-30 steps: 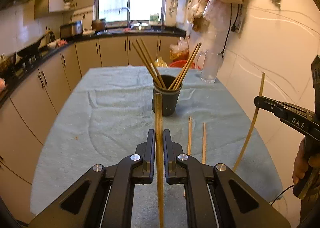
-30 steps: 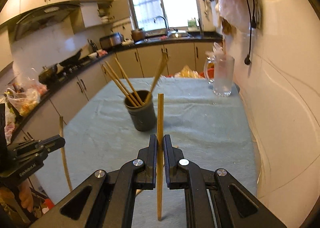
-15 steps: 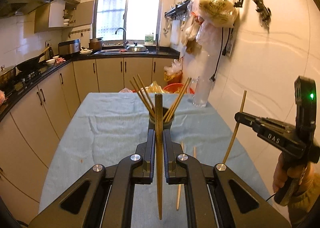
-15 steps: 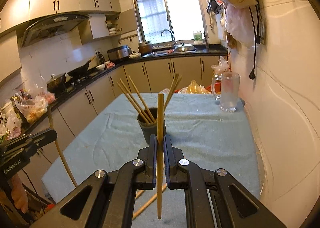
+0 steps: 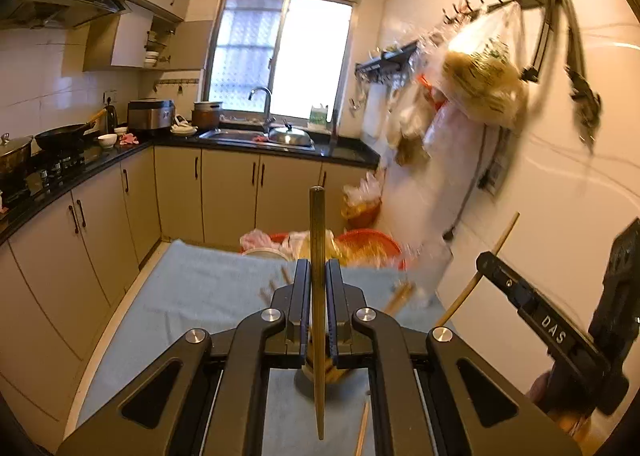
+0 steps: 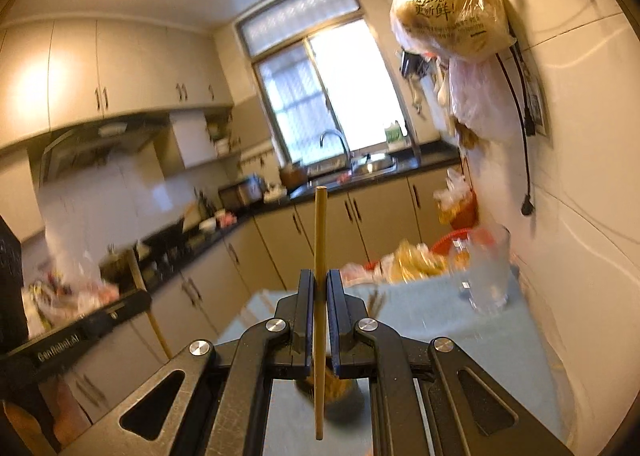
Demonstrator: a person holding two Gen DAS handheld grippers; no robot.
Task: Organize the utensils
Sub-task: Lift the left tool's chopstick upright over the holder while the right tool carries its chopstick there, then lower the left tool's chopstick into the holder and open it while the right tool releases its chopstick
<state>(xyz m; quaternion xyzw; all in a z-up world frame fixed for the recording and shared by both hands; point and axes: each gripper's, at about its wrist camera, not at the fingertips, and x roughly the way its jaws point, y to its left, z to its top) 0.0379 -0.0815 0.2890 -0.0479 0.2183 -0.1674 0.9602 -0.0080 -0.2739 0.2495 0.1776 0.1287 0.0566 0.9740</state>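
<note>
My left gripper (image 5: 318, 270) is shut on a wooden chopstick (image 5: 317, 224) that stands upright between its jaws. The right gripper (image 6: 319, 282) is likewise shut on an upright chopstick (image 6: 320, 232). Both hang above the blue-green tablecloth (image 5: 192, 288). The dark cup (image 5: 306, 386) holding several chopsticks sits below and just ahead of the jaws, mostly hidden by them; in the right wrist view the cup (image 6: 340, 392) shows through the frame. Each view catches the other gripper at its edge: the right gripper (image 5: 486, 260) and the left gripper (image 6: 140, 302). A loose chopstick (image 5: 362, 430) lies on the cloth.
A clear glass mug (image 6: 488, 280) stands at the table's far right by the white wall. Plastic bags (image 6: 452, 16) hang from wall hooks above it. Red baskets (image 5: 368, 244) and bags sit beyond the far table edge. Counter and cabinets (image 5: 100, 216) run along the left.
Both grippers have risen and tilted upward with their chopsticks still held. The cup has dropped in both views from ahead of the jaws to beneath them.
</note>
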